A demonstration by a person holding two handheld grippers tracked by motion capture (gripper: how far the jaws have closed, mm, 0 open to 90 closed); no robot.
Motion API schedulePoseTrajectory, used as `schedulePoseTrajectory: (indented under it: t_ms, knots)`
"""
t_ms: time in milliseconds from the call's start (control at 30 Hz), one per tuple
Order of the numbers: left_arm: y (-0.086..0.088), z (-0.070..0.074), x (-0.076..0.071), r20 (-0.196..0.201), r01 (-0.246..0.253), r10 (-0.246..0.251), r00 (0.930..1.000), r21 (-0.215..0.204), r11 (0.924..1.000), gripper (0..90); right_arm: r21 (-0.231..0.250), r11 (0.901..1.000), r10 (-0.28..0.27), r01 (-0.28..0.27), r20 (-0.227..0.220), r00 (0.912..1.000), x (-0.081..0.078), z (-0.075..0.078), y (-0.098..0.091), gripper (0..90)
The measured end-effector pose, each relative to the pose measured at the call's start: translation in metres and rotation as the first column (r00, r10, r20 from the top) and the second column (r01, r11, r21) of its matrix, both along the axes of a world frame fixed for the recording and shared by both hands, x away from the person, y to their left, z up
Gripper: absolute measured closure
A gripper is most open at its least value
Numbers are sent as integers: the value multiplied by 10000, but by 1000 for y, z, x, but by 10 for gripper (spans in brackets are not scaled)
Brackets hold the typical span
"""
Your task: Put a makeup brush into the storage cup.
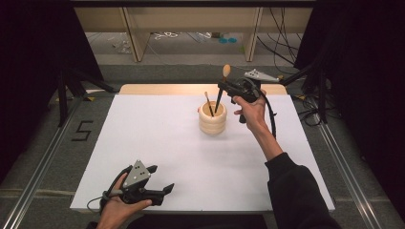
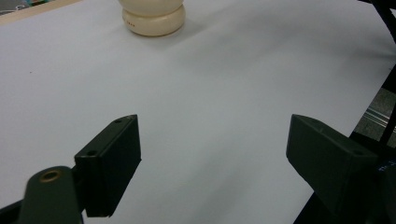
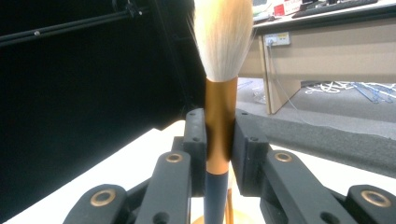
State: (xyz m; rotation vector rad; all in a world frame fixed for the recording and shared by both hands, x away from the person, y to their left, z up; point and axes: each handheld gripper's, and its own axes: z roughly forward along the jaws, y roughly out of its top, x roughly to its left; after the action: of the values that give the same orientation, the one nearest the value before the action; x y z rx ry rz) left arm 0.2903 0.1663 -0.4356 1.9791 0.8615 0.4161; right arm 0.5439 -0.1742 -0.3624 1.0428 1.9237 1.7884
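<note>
We count two brushes: one brush (image 3: 219, 116) clamped between the right gripper (image 1: 224, 88)'s jaws, a second brush (image 1: 208, 102), probably a brush, just beside it in the one holder (image 1: 212, 125) below. Grippers: two, left gripper (image 1: 160, 183) included.

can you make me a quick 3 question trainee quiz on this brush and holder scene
1. True or false: the right gripper has its jaws shut on the brush.
2. Which end of the brush points up? A) the bristles B) the dark handle
3. Fill in: the left gripper has its jaws ____ above the white table.

Key:
1. True: in the right gripper view the jaws press the gold ferrule from both sides.
2. A: the pale bristles stand above the jaws, and in the high view the handle tip dips into the cream holder, beside a second stick that is already in it.
3. Open, with nothing between them.
</note>
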Motion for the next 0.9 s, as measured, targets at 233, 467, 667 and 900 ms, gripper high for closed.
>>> schedulePoseTrajectory:
  t_ms: [233,467,667,900]
  knots:
    - [-1,0,0,-52,21,-21,10000,-87,10000,176,-234,9997,48,-52,-173,9998,3,-8,6,777]
    - [0,0,0,-31,18,-18,10000,-113,9999,177,-383,9992,77,-86,-240,9997,5,-17,10,776]
    - [1,0,0,-35,7,-7,10000,-93,10000,177,-355,9993,55,-70,-431,9991,6,-26,12,775]
    - [1,1,0,-7,-30,30,10000,-27,10000,178,-401,9990,171,-192,-505,9986,5,-29,15,774]
